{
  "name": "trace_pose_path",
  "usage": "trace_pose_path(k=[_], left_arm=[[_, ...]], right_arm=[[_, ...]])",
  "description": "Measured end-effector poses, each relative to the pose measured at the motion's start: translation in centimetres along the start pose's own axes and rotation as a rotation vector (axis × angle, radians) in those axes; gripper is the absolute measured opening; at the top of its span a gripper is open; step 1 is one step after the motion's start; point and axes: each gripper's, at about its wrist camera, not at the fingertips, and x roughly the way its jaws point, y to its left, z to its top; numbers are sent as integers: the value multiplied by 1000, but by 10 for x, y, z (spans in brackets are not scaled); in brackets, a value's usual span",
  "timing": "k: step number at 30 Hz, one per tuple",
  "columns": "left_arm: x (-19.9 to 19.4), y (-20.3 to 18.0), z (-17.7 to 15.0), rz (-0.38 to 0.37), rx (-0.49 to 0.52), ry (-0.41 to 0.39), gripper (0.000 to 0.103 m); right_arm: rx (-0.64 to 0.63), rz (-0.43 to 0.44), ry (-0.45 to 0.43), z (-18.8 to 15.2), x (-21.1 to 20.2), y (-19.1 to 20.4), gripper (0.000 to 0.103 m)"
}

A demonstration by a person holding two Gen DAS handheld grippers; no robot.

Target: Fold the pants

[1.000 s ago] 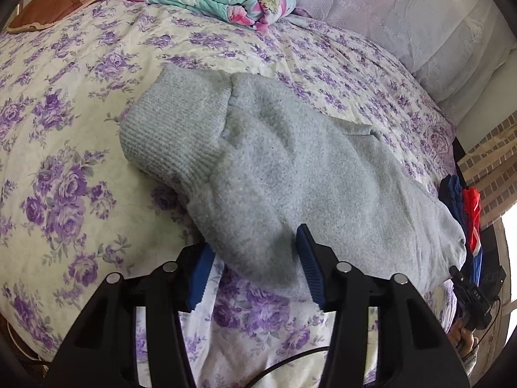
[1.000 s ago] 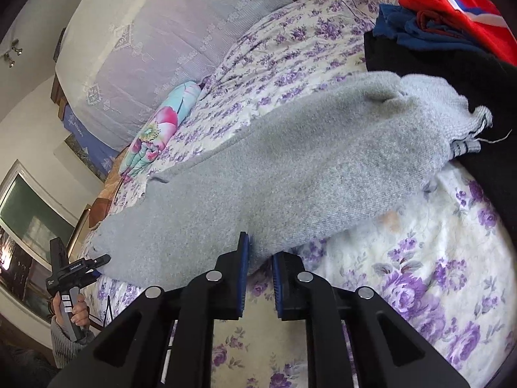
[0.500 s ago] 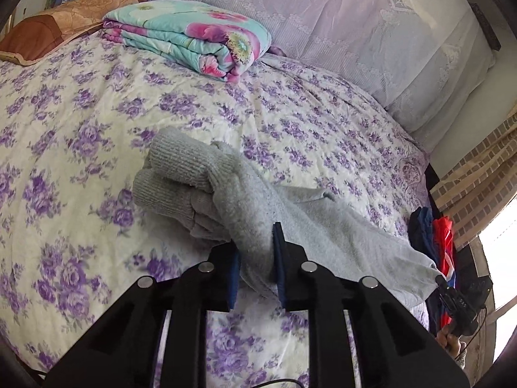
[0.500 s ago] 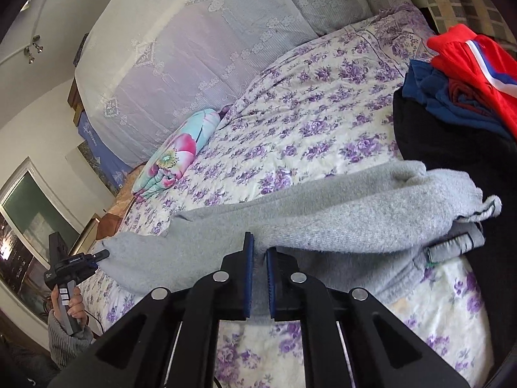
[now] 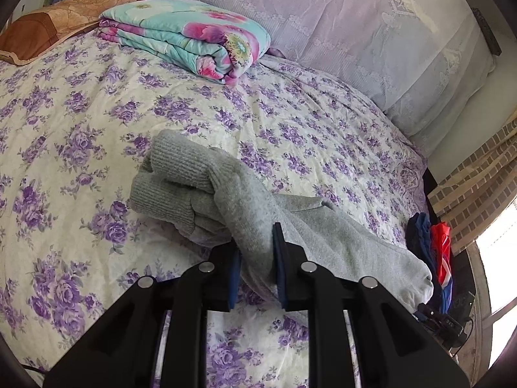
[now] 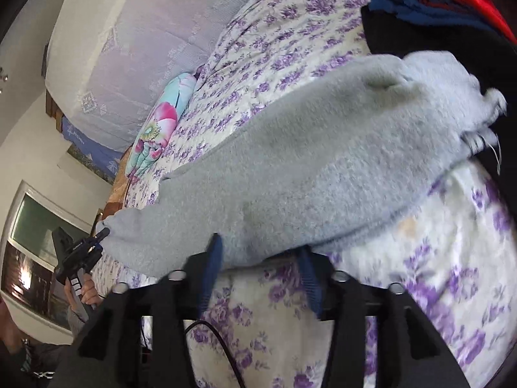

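Note:
Grey knit pants (image 5: 245,213) stretch across the flowered bedsheet (image 5: 64,135), with their ribbed cuffs bunched at the left end. My left gripper (image 5: 257,258) is shut on the leg fabric just behind the cuffs, which is pinched between its blue pads. In the right wrist view the pants (image 6: 323,161) run from the waistband at right to the far left, where a hand holds the left gripper (image 6: 77,252). My right gripper (image 6: 260,252) has its jaws opening. The pants' near edge lies over its fingertips, and the pads stand apart from the fabric.
A folded floral quilt (image 5: 190,38) and a brown pillow (image 5: 55,22) lie at the head of the bed, in front of a lace-covered headboard (image 5: 355,32). Red, blue and black clothes (image 6: 436,6) are piled by the waistband end.
The left gripper has closed on the pants near the cuffs and lifted them, bunching the legs. The right gripper, shut on the fabric before, now has its jaws apart.

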Motion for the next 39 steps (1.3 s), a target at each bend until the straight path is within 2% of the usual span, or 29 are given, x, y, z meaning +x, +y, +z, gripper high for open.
trace_pose_path(k=[4, 6, 9, 10, 11, 12, 17, 23, 29, 32, 34, 36, 38, 39], left_arm=[[1, 1, 0, -14, -11, -12, 17], [1, 2, -2, -17, -16, -17, 17], [2, 6, -6, -20, -26, -26, 17], [2, 8, -8, -21, -39, -27, 17], [1, 10, -10, -24, -54, -29, 17], [-1, 11, -12, -27, -63, -32, 16], [-12, 10, -21, -17, -56, -43, 15], [-42, 6, -32, -59, -58, -88, 14], [-89, -13, -34, -123, -23, -136, 14], [-83, -20, -11, -137, -26, -110, 14], [-57, -28, 21, -123, -13, -87, 14], [-14, -32, 59, -82, -6, -49, 14], [26, -21, 83, -41, -96, -18, 14], [39, -15, 87, -25, -133, 7, 14]], right_arm=[[29, -6, -9, -11, 1, -6, 67], [61, 2, -18, -8, 10, -13, 68], [107, 78, -77, 9, 26, -19, 68], [114, 99, -95, 14, 31, -19, 61], [115, 107, -108, 18, 35, -19, 32], [118, 114, -113, 20, 37, -20, 26], [50, 124, -162, 11, 11, -6, 16], [-36, 146, -199, -1, -30, 21, 15], [-66, 219, -242, 1, -84, 38, 15], [-34, 233, -230, 26, -82, 43, 15], [-44, 209, -196, 66, -58, 48, 15], [-38, 130, -129, 114, -19, 52, 19], [8, 33, -49, 143, 12, 57, 25], [-4, 17, -43, 145, 17, 61, 26]])
